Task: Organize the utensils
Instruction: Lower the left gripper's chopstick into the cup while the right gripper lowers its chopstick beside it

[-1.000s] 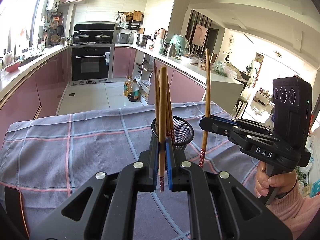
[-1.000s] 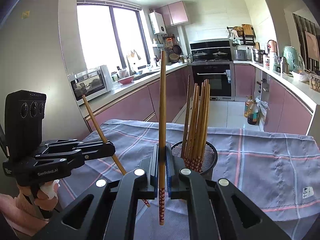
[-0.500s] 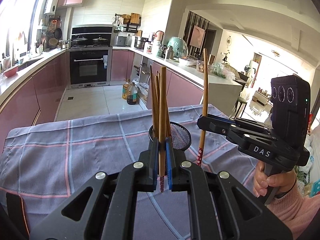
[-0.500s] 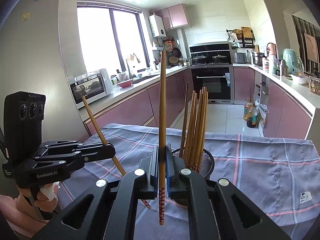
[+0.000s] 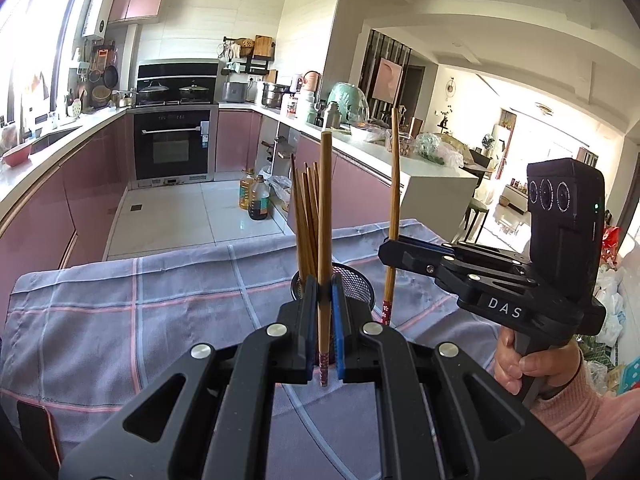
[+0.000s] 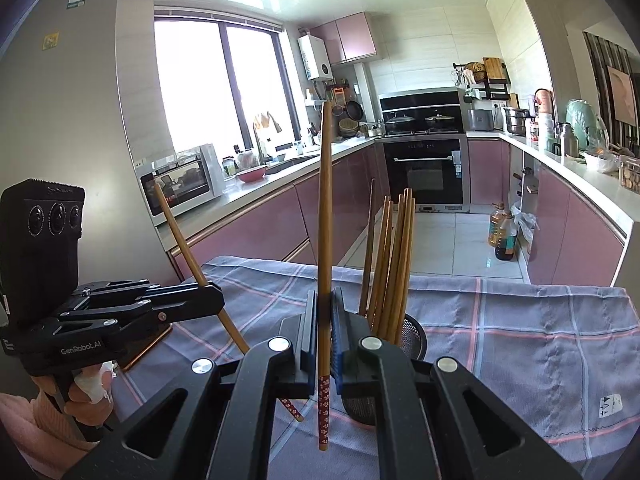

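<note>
Chopstick (image 5: 325, 216) pinched in each tongs (image 5: 323, 332)

Table (image 5: 36, 276): plaid cloth (image 5: 120, 320), mesh holder (image 5: 360, 284) on it.

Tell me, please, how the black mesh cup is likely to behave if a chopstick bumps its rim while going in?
The mesh cup looks light, so it may slide on the cloth. The chopsticks in it stand tall and lean to one side, so it could tip. Its wire wall probably flexes little.
</note>
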